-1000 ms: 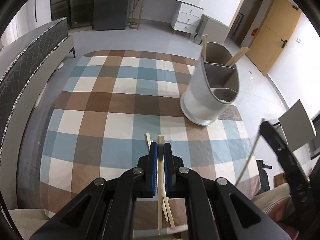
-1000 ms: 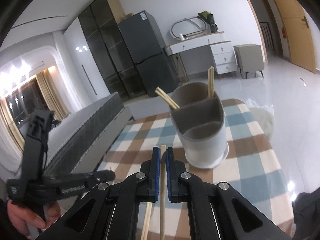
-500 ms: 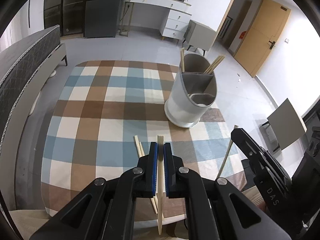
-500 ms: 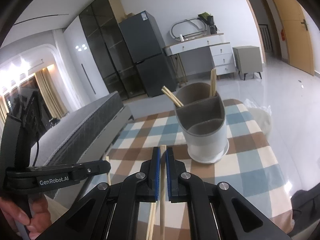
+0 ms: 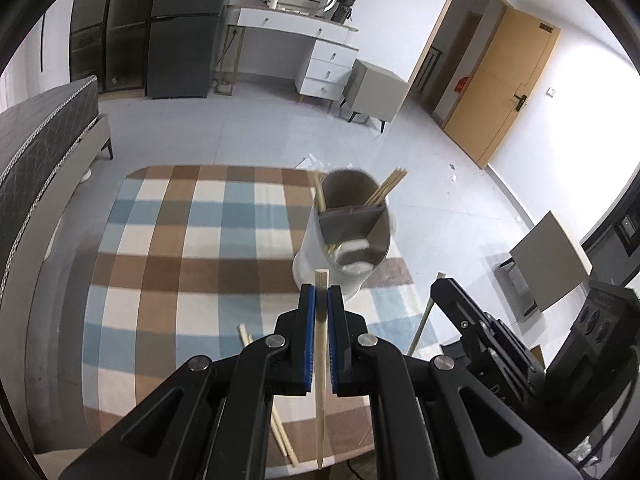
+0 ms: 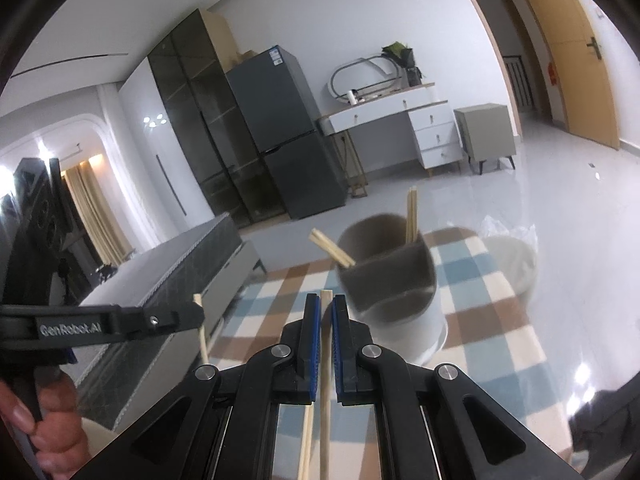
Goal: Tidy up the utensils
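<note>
The left gripper (image 5: 320, 300) is clamped tight on a single wooden chopstick (image 5: 320, 360), whose blunt end pokes just past the blue pads and whose tapered end hangs back toward the near table edge. The right gripper (image 6: 325, 308) is likewise closed on its own chopstick (image 6: 325, 380), blunt end level with the fingertips.

Ahead of both stands the grey and white utensil holder (image 5: 348, 240), upright near the right edge of the checked tablecloth (image 5: 180, 240), with chopsticks leaning out of its rear compartment; its front compartments look mostly empty, though blur makes that hard to judge. Two loose chopsticks (image 5: 280, 432) lie on the cloth below the left gripper, close to the near edge. The cloth's left and middle stretch is open.

The left gripper points steeply down over the table; the right one aims lower-angled toward the holder. In the right view a hand (image 6: 44, 428) grips the left gripper's handle.
</note>
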Action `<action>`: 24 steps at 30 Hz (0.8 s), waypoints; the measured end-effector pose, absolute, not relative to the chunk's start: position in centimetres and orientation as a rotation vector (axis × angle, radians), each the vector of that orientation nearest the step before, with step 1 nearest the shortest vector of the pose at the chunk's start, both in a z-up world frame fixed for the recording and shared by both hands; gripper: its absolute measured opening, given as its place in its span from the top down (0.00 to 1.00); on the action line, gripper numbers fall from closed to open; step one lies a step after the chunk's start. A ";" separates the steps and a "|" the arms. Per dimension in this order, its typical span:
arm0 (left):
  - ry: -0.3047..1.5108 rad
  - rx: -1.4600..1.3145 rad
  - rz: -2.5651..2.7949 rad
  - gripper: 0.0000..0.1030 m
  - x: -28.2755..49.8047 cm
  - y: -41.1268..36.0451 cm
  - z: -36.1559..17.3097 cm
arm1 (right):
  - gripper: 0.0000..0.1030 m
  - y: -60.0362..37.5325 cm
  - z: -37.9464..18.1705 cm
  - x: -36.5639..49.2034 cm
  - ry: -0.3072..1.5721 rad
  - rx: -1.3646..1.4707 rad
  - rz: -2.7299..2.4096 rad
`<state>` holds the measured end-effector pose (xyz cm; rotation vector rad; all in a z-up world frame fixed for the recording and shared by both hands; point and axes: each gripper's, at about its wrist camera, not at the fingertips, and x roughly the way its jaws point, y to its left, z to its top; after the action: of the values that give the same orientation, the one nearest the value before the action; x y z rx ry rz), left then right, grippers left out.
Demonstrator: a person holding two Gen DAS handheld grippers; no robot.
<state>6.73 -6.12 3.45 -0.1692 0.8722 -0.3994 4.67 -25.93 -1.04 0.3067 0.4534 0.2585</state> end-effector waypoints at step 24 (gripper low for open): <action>0.524 -0.338 -0.342 0.99 17.1 -8.1 11.0 | 0.95 -29.5 8.3 17.5 0.180 0.250 0.227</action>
<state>17.15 -8.13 10.98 -0.3378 0.5238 -0.3421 17.46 -29.46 8.26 0.2496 0.1798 0.2271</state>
